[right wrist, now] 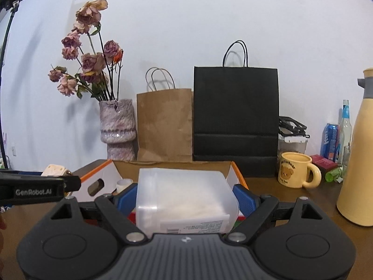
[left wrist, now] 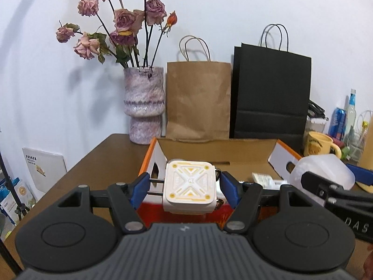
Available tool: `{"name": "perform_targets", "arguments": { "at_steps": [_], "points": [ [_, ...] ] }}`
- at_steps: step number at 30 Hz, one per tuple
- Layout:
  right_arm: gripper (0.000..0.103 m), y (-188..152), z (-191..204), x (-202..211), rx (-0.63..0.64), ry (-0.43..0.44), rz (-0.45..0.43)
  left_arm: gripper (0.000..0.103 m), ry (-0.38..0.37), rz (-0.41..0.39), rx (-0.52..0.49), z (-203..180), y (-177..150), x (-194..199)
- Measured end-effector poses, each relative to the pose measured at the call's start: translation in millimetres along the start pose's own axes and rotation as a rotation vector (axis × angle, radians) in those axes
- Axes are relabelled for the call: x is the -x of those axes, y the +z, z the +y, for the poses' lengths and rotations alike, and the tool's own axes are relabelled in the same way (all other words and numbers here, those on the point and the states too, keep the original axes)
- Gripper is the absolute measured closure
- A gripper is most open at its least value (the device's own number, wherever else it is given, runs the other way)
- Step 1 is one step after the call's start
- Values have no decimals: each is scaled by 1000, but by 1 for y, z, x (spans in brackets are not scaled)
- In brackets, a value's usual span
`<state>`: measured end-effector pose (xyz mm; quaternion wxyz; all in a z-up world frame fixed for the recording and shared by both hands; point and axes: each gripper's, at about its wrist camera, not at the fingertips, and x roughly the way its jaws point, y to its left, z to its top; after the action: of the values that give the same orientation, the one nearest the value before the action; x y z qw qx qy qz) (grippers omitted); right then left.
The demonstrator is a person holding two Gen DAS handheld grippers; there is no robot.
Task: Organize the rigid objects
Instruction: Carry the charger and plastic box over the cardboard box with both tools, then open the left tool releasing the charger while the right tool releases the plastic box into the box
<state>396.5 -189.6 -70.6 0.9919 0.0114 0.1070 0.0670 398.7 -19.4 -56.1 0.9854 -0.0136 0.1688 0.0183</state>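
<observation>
In the left wrist view, the left gripper (left wrist: 185, 186) sits at lower centre, its two blue fingers (left wrist: 139, 187) spread apart on either side of a white square device (left wrist: 189, 186) with yellow markings. The right finger seems to touch the device's edge; the left finger stands clear of it, with a visible gap. Whether the device is truly gripped cannot be told. It hangs over the near edge of an open cardboard box (left wrist: 163, 144) with orange rims.

In the right wrist view, the right gripper (right wrist: 185, 200) is clamped on one translucent plastic container (right wrist: 184, 198), which fills the space between both blue pads, also over the box (right wrist: 233, 170).

At the back of the brown wooden table (left wrist: 102, 161) stand one marbled vase (left wrist: 143, 105) of dried roses, two paper bags, one brown (left wrist: 198, 100) and one black (left wrist: 270, 93), and one yellow mug (right wrist: 295, 172). One tall cream jug (right wrist: 359, 163) fills the right edge. A white wall lies behind.
</observation>
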Motion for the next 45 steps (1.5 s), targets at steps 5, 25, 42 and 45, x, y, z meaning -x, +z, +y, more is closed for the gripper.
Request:
{"name": "perform_targets", "arguments": {
  "at_steps": [5,25,42,45],
  "points": [
    [17,9,0,-15,-8,-2,-20,36,6,-7,31,-2,11,-16],
    [17,23,-2,-90,-5,-7,-10,36,52,26,76,-4,33,-95],
    [17,13,-9,-143,28,-17,103,36,64,127,7,-10,26,-144],
    [16,11,-8,-145,39,-17,125,21,69,117,0,-10,26,-141]
  ]
}}
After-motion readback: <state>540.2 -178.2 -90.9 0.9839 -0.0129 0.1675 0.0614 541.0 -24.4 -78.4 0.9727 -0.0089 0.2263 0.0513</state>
